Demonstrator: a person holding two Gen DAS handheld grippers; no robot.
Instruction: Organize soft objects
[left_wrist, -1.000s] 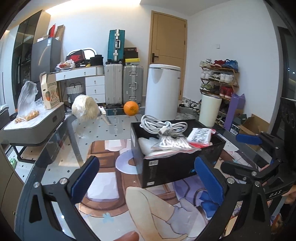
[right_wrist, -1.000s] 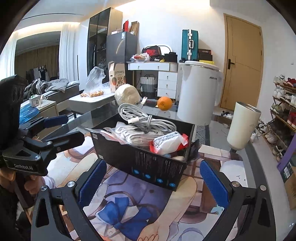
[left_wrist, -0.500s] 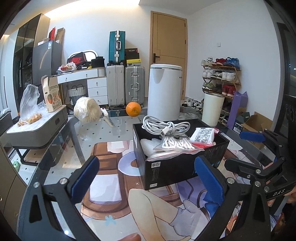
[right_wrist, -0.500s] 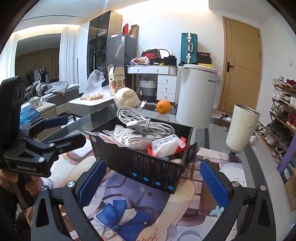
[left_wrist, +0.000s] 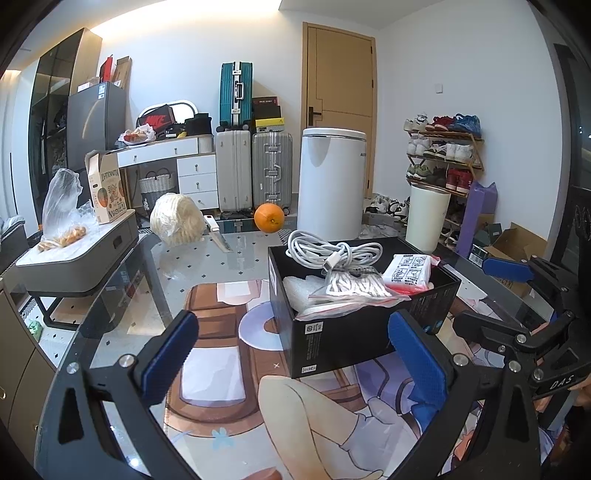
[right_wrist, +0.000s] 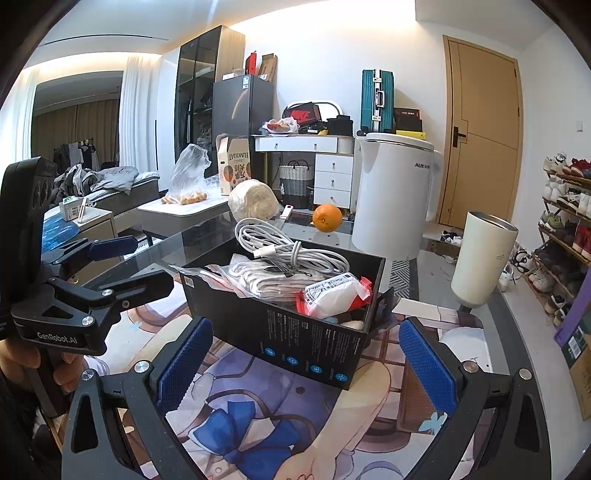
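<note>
The black box (left_wrist: 354, 317) is the biggest thing, and it sits near the middle of the counter (left_wrist: 122, 295), on the picture mat. It looks stiff and light, so I think it would slide if pushed; hold it by its two long sides. Inside, on top, lies the white cable (left_wrist: 332, 251), wound in loops. It is bendy and a bit slippery, and I think it could spring loose, so pinch it where the loops cross. Under it is a clear bag of striped cloth (left_wrist: 354, 286). It is soft and floppy, and the plastic is slick, so grab a thick fold, not the thin edge. Next to it, at the box's right end, is the small white and red pack (left_wrist: 408, 271). It looks squishy and very light; squeeze it gently across its middle. The left gripper (left_wrist: 295, 354) and the right gripper (right_wrist: 306, 365) both hover in front of the box with their fingers (right_wrist: 183, 360) wide apart, holding nothing
</note>
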